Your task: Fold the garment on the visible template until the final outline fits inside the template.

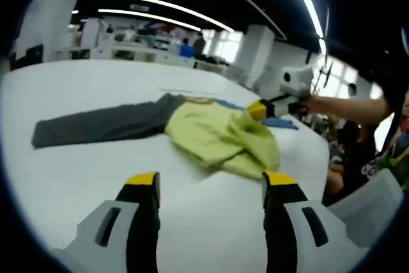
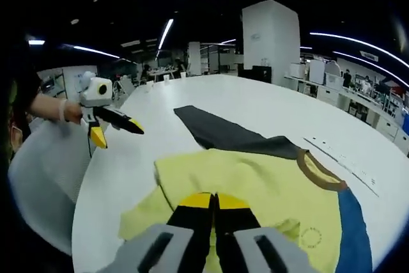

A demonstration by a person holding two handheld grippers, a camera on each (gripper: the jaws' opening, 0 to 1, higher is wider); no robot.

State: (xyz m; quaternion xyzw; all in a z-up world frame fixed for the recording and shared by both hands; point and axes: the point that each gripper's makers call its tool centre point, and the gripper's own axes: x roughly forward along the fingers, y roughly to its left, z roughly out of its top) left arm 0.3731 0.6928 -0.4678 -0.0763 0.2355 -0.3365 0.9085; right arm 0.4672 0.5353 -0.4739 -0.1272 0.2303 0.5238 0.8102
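A: Garment [image 1: 220, 133] on the white counter [image 1: 77, 164], partly bunched. In the left gripper view the yellow-green body lies crumpled toward the right, with one dark grey sleeve [image 1: 102, 123] stretched flat to the left.

B: And the other sleeve?

A: Blue; a strip of it [image 2: 353, 231] runs along the right side in the right gripper view, past a brown neck band [image 2: 317, 172]. The grey sleeve [image 2: 223, 133] reaches away behind the yellow cloth.

B: Grippers?

A: The left gripper [image 1: 211, 187] has its yellow-tipped jaws spread wide above bare counter, just short of the garment's near edge, holding nothing. The right gripper [image 2: 215, 201] has its jaws pressed together over yellow cloth; whether any fabric is pinched between them I cannot tell.

B: Does either appear in the other's view?

A: Yes. The right gripper [image 1: 268, 108] sits at the far edge of the yellow fabric in the left gripper view, held by a hand [image 1: 316, 103]. The left gripper [image 2: 112, 126] hangs off beside the counter in the right gripper view, jaws parted.

B: Template?

A: A thin line [image 2: 342, 163] on the counter beside the collar; nothing clearer.
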